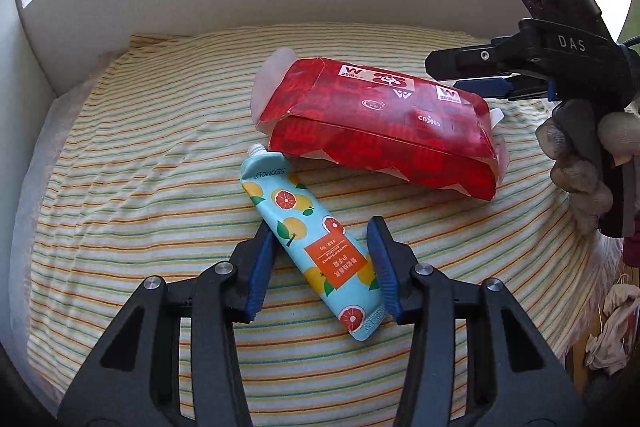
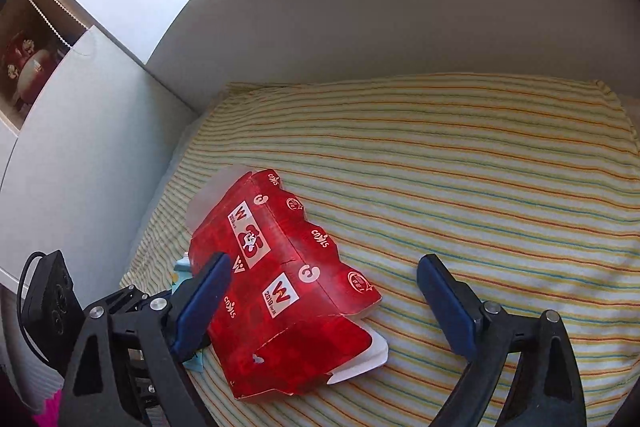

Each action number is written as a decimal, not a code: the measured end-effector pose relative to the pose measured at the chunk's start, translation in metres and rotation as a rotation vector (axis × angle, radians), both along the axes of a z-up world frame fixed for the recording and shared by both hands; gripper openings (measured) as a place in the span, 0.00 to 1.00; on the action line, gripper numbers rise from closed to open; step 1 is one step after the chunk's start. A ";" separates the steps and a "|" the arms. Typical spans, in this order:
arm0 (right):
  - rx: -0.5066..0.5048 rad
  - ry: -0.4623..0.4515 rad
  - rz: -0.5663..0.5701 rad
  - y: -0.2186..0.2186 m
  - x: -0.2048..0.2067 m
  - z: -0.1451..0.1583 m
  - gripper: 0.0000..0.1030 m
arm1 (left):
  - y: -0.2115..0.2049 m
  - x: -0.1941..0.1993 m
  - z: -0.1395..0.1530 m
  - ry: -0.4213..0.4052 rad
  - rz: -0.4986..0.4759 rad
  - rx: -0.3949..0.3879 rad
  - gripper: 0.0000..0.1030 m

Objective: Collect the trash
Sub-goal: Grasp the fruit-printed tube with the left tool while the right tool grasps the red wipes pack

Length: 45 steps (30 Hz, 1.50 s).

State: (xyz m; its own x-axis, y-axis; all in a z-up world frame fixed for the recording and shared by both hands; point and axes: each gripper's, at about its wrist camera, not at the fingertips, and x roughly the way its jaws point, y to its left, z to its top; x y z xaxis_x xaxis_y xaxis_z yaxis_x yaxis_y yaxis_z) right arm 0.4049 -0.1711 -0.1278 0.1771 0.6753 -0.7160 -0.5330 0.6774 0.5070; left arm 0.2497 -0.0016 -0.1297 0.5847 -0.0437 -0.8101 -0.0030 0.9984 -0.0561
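Only the left view shows the whole tube (image 1: 316,251), nozzle pointing away, lying slantwise between the left gripper's (image 1: 322,267) half-closed jaws, seemingly untouched; right gripper (image 2: 324,303) gapes over the box (image 2: 280,287).

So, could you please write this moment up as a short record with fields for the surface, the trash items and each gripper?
surface: striped cloth
item one: flattened red carton, lying on the cloth
item two: light blue tube with orange fruit print, cap end beside the carton
left gripper: jaws either side of the tube's lower half, touching or nearly touching it, firm grip not confirmed
right gripper: open wide above the carton, not touching it
person: gloved hand holding the right gripper
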 end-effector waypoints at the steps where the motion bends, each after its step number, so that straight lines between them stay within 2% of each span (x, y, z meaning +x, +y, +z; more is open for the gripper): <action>1: 0.010 0.008 0.007 -0.001 -0.001 0.000 0.92 | 0.002 -0.002 0.000 0.000 -0.003 -0.003 0.40; 5: 0.038 0.049 0.056 -0.004 -0.009 -0.002 0.80 | 0.011 -0.008 0.000 -0.003 -0.030 -0.022 0.33; 9: 0.073 0.087 0.092 -0.008 -0.020 -0.005 0.77 | 0.024 -0.014 0.000 0.009 -0.055 -0.052 0.32; 11: 0.105 0.111 0.090 -0.011 -0.022 -0.006 0.77 | 0.025 -0.016 0.002 0.012 -0.060 -0.040 0.33; 13: 0.136 0.137 0.081 -0.013 -0.021 -0.009 0.77 | 0.022 -0.014 0.003 0.018 -0.039 -0.026 0.39; 14: 0.155 0.153 0.075 -0.014 -0.018 -0.012 0.77 | 0.021 -0.014 0.003 0.018 -0.032 -0.023 0.46; 16: 0.200 0.187 0.056 -0.018 -0.015 -0.016 0.77 | 0.018 -0.014 0.003 0.014 -0.019 0.005 0.49; 18: 0.246 0.225 0.034 -0.018 -0.010 -0.019 0.73 | 0.010 -0.014 0.002 0.010 -0.034 0.034 0.49; 19: 0.270 0.249 0.029 -0.020 -0.009 -0.021 0.65 | 0.009 -0.014 0.002 0.004 -0.035 0.033 0.47; 21: 0.285 0.272 0.021 -0.023 -0.009 -0.024 0.60 | 0.010 -0.014 0.003 -0.005 -0.026 0.009 0.40; 23: 0.274 0.260 0.026 -0.020 -0.012 -0.023 0.60 | 0.015 -0.013 0.003 -0.015 -0.009 -0.022 0.22; 24: 0.275 0.258 0.029 -0.020 -0.013 -0.023 0.60 | 0.018 -0.013 0.004 -0.019 -0.003 -0.040 0.20; 26: 0.292 0.270 0.035 -0.020 -0.016 -0.023 0.52 | 0.020 -0.014 0.005 -0.031 -0.003 -0.066 0.14; 30: 0.304 0.284 0.065 -0.012 -0.022 -0.023 0.46 | 0.024 -0.011 0.004 -0.033 0.002 -0.108 0.12; 36: 0.194 0.211 0.084 0.016 -0.034 -0.020 0.46 | 0.033 -0.001 0.000 -0.023 0.034 -0.164 0.12; 40: 0.176 0.170 0.075 0.022 -0.041 -0.014 0.33 | 0.032 -0.005 0.002 -0.035 0.040 -0.170 0.10; 45: 0.143 0.107 0.078 0.026 -0.056 -0.003 0.22 | 0.038 -0.014 0.004 -0.049 0.053 -0.192 0.05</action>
